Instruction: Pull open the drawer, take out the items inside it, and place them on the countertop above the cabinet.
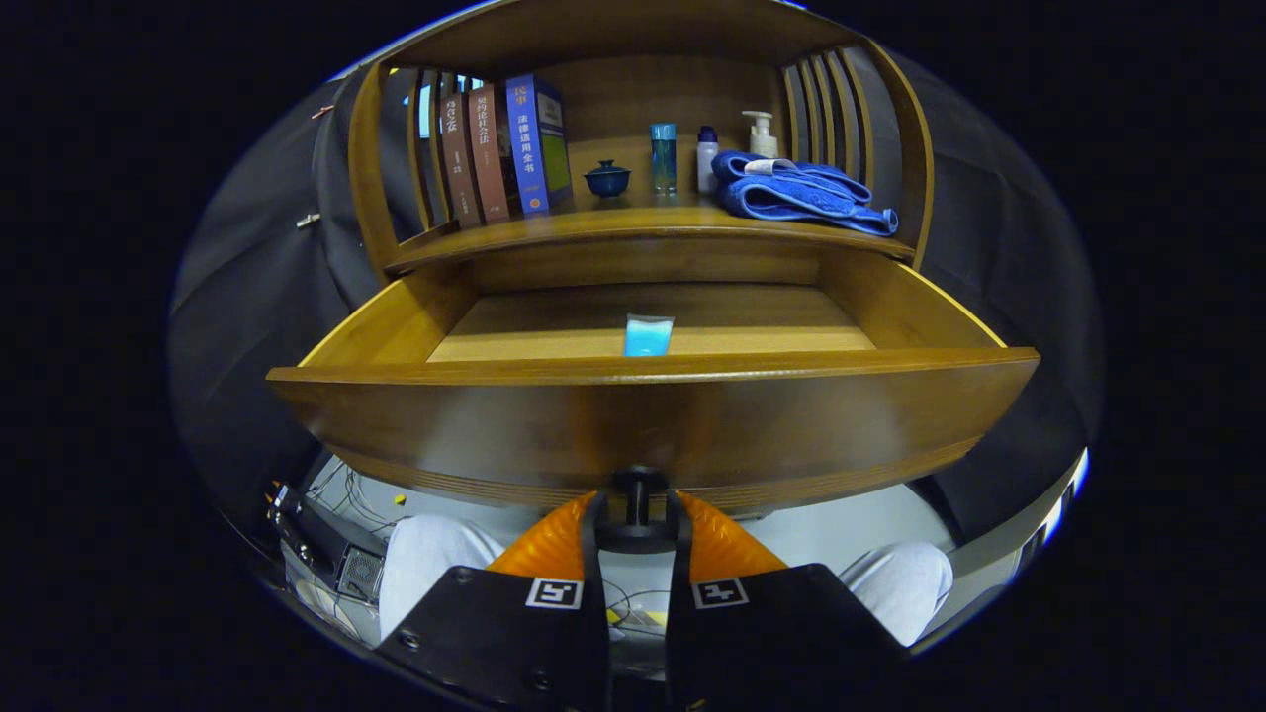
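A: What are the fingers at?

B: The gripper (638,514) is clamped on the drawer knob (638,494), a dark, round-headed peg on a short stem; one finger presses each side of it

A: And the drawer?

B: The drawer (653,415) stands pulled well out. It is smooth, glossy brown wood with a curved, bowed front panel and straight side walls. Its floor is paler, flat board

A: Anything inside?

B: One item: a small blue tube (649,334), flat-ended and slightly translucent, lying on the floor just behind the front panel, at 12 o'clock from the knob

A: The countertop above?

B: A curved wooden shelf (633,222) at 12 o'clock beyond the tube. At 11 o'clock upright books (504,148); at the middle a dark blue lidded cup (606,178), a clear blue bottle (663,156), a small white bottle (706,158) and a pump bottle (761,133); at 1 o'clock a soft folded blue towel (801,193). Slatted wooden sides (826,104) close the ends

A: Below the fingers?

B: A person's knees (425,564) in light cloth
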Demonstrator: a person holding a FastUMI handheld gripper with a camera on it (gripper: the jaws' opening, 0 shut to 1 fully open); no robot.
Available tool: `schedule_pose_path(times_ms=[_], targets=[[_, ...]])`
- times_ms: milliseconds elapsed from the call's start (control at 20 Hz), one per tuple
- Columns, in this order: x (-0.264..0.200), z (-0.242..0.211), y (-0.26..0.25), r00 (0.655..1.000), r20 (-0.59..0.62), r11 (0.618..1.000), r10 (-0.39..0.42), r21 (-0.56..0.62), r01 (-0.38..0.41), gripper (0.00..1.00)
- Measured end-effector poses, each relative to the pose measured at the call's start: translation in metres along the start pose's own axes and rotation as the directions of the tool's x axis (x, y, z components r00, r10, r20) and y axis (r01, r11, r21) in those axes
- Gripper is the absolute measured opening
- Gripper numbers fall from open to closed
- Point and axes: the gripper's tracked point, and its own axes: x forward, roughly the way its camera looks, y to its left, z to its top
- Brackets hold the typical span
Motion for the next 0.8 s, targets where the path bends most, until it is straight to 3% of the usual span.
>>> schedule_pose_path(times_ms=[550,650,800], targets=[[-0.016,-0.030,-0.001,0.996,-0.082,1.000,-0.023,-0.011,0.022,0.27],[-0.013,-0.031,-0.004,0.996,-0.077,0.998,-0.053,-0.038,0.050,0.39],[-0.015,-0.033,-0.002,0.996,-0.077,0.998,-0.050,-0.029,0.048,0.77]])
